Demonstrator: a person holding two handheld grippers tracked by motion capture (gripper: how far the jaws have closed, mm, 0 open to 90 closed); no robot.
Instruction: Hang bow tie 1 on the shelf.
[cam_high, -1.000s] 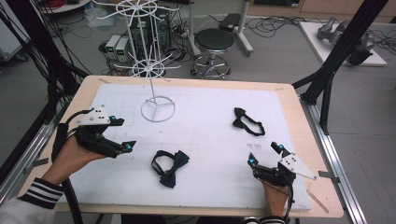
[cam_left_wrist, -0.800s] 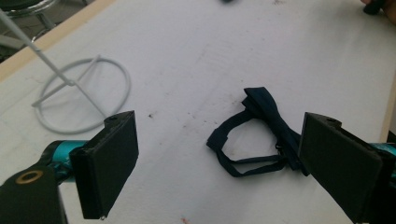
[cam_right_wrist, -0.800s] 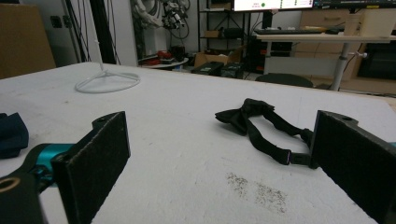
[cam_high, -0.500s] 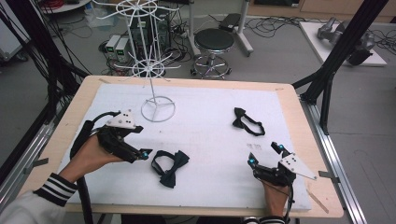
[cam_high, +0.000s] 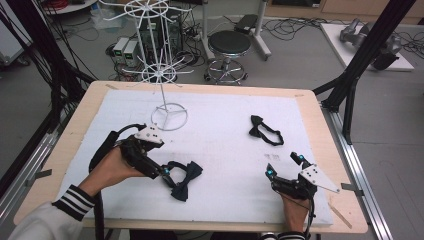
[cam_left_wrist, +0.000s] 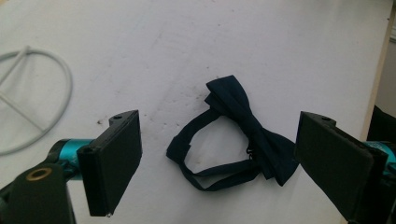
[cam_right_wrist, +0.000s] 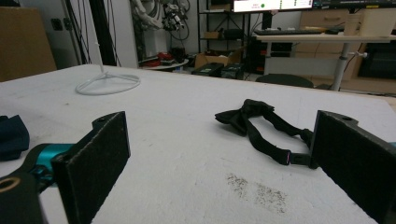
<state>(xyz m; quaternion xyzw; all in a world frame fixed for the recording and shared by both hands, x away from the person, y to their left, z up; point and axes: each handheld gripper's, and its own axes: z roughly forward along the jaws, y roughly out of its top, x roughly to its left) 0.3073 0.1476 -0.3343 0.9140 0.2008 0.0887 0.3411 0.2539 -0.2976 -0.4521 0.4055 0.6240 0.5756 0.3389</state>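
Nearest the person, the right gripper (cam_high: 284, 166) rests at the counter's (cam_high: 310, 107) front edge, at about 5 o'clock in the high view, its fingers (cam_right_wrist: 95, 158) spread wide and holding nothing. Level with it at about 7 o'clock, the left gripper (cam_high: 168, 179) hangs over the near bow tie (cam_high: 184, 179), fingers (cam_left_wrist: 114, 161) likewise wide apart and empty, one on each side of the tie without touching it. In the left gripper view this bow tie (cam_left_wrist: 247, 133) lies flat on the white cover, the bow toward the right finger and the neck strap curled in a loop toward the left one.

It looks light, soft and limp: thin fabric that should fold and dangle once lifted, with little risk of damage. The centre knot is probably the firmest place to pinch; the strap would likely slide or let the bow swing.

Farther off, at 2 o'clock, a second bow tie (cam_high: 264, 130) lies alone, and at 11 o'clock stands the white wire display rack (cam_high: 162, 75) on its ring base.
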